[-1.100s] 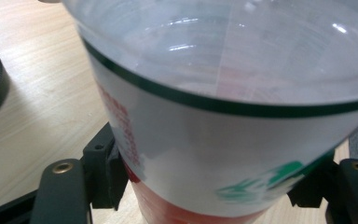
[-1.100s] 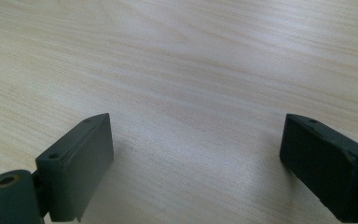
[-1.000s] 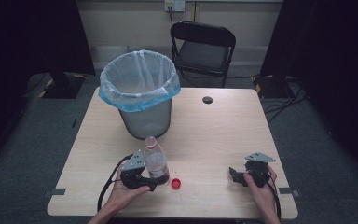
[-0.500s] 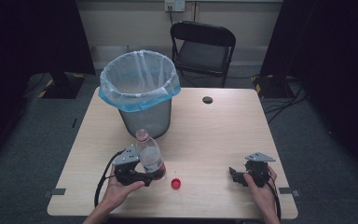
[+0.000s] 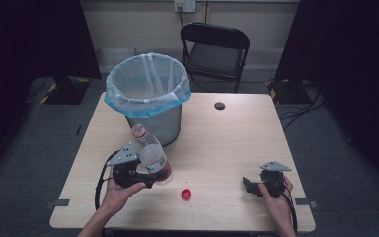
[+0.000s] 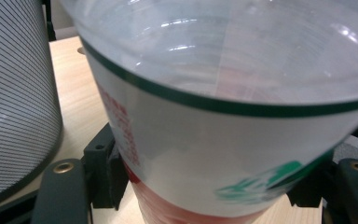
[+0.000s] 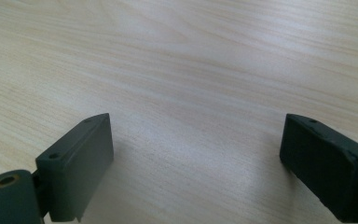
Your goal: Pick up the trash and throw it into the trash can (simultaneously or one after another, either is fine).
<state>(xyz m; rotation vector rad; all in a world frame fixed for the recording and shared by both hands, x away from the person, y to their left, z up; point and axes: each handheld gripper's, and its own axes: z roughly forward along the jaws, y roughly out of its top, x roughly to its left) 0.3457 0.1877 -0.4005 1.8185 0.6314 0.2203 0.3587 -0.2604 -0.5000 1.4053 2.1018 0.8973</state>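
we note the pale wood surface (image 5: 217,143) as the largest item, with a small dark round hole (image 5: 219,105) near its far edge and a black folding chair (image 5: 214,49) standing on the floor behind it. on the far left part of the surface stands a grey mesh bin (image 5: 150,98) lined with a pale blue bag whose rim is folded over the top; in the left gripper view we see the bin's ribbed wall (image 6: 16,107) close at the left. next in size, a clear plastic bottle (image 5: 150,155) with a white label, uncapped and with its neck tilted up toward the bin, sits just in front of the bin and near the left front of the surface. the left gripper (image 5: 145,174) has its fingers closed onto the lower body of this bottle, one on each side; in the left gripper view we see the bottle's label (image 6: 214,154), banded in green with red print, pressed between the two black fingers (image 6: 102,172). the right gripper (image 5: 248,183) rests low at the right front of the surface, well apart from the bottle; in the right gripper view its fingers (image 7: 79,163) stand wide apart with bare wood between them, gripping nothing. smallest, a red cap (image 5: 186,194) lies flat on the surface just right of the bottle's base, between the two grippers and nearer the left one.
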